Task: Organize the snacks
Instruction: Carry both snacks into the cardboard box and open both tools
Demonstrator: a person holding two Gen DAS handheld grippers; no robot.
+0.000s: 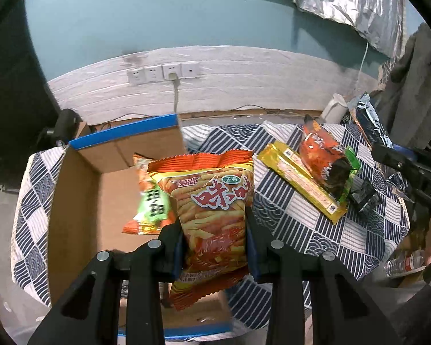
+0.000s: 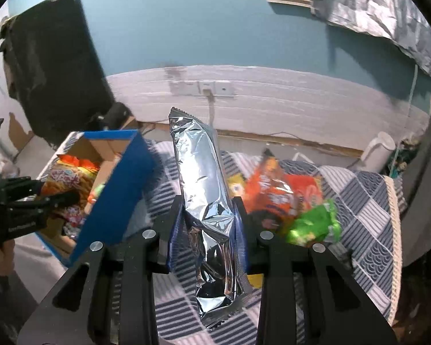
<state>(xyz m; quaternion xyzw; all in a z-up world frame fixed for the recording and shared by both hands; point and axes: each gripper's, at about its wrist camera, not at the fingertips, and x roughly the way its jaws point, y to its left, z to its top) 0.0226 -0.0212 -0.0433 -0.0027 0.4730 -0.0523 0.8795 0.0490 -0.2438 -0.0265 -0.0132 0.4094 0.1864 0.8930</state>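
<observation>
A: What has the left claw (image 1: 214, 230) got?

B: Its jaws are pinched on the orange fries bag (image 1: 212, 201), low on the pouch, which hangs over the open cardboard box (image 1: 80, 189). A green-and-orange packet (image 1: 152, 207) lies inside the box already.

A: And the right claw (image 2: 208, 221)?

B: Clamped tight on the silver foil bag (image 2: 204, 189), held just right of the box, above the checked cloth (image 2: 367, 201).

A: How do they handle?

B: Light, air-puffed and crinkly, I'd judge; the foil looks slick, and the contents would crush. Grip the flat seam or the lower body, gently.

A: What remains right of the box?

B: A yellow bar (image 1: 301, 178), a red-and-black packet (image 1: 324, 155) and a green packet (image 2: 316, 224), though motion blur makes these hard to read. They lie on the cloth; I can't see whether it covers a counter.
</observation>
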